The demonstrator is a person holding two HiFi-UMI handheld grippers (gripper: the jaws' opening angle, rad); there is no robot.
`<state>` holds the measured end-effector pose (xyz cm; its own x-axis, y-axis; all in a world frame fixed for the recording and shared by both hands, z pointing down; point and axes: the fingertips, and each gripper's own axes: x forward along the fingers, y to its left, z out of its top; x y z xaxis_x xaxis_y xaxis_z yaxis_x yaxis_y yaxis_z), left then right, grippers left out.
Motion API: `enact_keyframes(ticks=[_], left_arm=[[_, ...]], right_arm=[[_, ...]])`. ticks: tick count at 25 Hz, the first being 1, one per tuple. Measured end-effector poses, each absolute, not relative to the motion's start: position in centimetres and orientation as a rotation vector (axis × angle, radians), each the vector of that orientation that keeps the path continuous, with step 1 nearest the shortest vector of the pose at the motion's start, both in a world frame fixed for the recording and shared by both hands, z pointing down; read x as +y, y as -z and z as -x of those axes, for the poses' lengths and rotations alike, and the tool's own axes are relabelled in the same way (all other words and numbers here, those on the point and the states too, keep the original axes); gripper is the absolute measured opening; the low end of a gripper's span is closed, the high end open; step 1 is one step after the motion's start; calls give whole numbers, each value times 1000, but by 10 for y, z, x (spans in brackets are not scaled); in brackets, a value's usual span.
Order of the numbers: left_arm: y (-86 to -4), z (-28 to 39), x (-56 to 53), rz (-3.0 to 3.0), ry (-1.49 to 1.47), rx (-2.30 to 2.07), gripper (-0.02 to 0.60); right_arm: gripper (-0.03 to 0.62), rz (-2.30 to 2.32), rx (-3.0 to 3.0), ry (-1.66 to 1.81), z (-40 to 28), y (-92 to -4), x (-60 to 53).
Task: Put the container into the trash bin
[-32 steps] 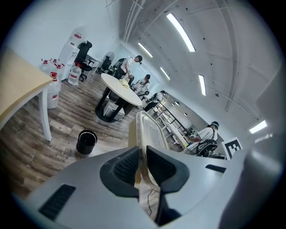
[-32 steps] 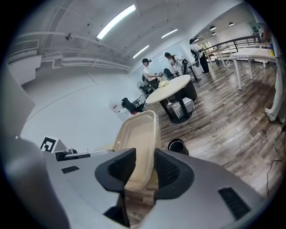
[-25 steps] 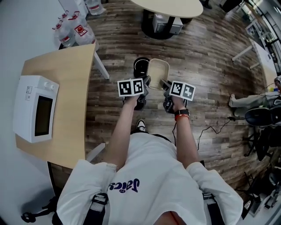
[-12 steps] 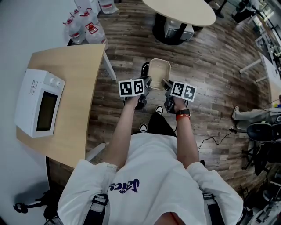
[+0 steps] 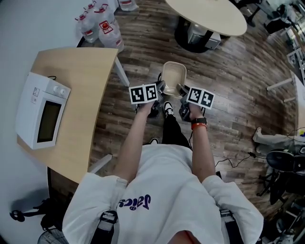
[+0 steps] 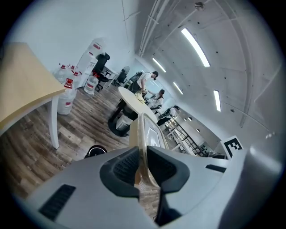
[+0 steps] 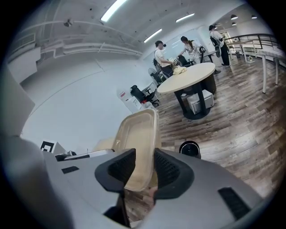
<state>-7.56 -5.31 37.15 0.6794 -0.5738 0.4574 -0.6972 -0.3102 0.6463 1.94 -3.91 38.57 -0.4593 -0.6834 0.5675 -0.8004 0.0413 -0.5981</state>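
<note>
Since the earlier frame a shoe (image 5: 167, 107) has stepped forward beneath the left claw (image 5: 161, 87) and right claw (image 5: 180, 89), each clenched on a side wall of the container (image 5: 173, 76), held over the floor. The trash bin (image 7: 190, 149) beyond it is largely hidden in the head view.

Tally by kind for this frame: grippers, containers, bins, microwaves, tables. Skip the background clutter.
grippers: 2 (left gripper, right gripper)
container: 1
trash bin: 1
microwave: 1
tables: 2 (wooden table, round table)
total: 7
</note>
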Motion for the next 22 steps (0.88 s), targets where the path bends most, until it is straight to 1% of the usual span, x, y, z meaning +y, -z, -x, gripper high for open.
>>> enact_keyframes(ticks=[9,11,22], left_arm=[[-407,80,-113,-1904,-195,-1057,64],[-415,80,-125,-1873,-204,-1066,64],[-457,60,-185,-1790,-252,-1071,63]], right_arm=[[141,-1494,-2140,-1433,-19,-416,-103],[130,-1497,-2123,-1461,-22,-423,-115],[121,-1452,-2034,-1571,-43,-466,-174]])
